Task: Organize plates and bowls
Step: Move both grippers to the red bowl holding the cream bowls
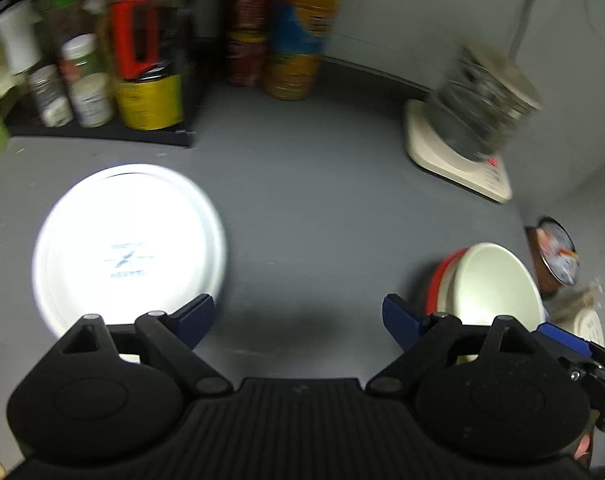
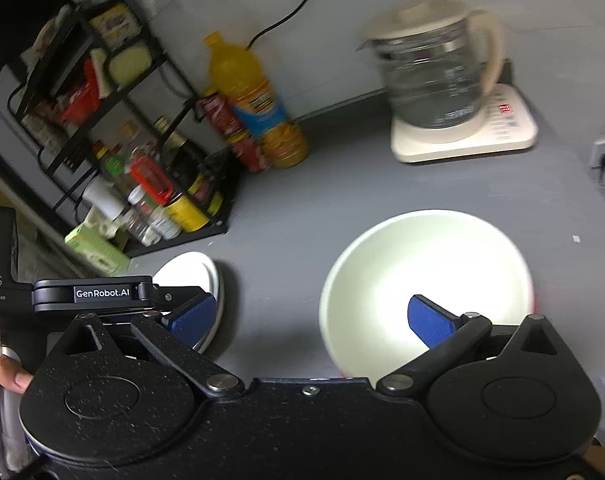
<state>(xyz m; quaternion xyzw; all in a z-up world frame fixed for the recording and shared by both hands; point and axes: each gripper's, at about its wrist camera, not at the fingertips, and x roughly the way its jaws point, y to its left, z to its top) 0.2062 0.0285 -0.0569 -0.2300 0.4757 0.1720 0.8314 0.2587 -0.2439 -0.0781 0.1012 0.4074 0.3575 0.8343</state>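
The grey counter is partly hidden by my two claws. The kettle and the rack bottles are blurred. One white bowl sits nested in a red bowl, of which only the rim shows. One white plate lies upside down, well apart to the left; its print is unreadable. My right claw is wide open, holding nothing, one finger over the white bowl. My left claw is wide open, empty, above bare counter between plate and bowls.
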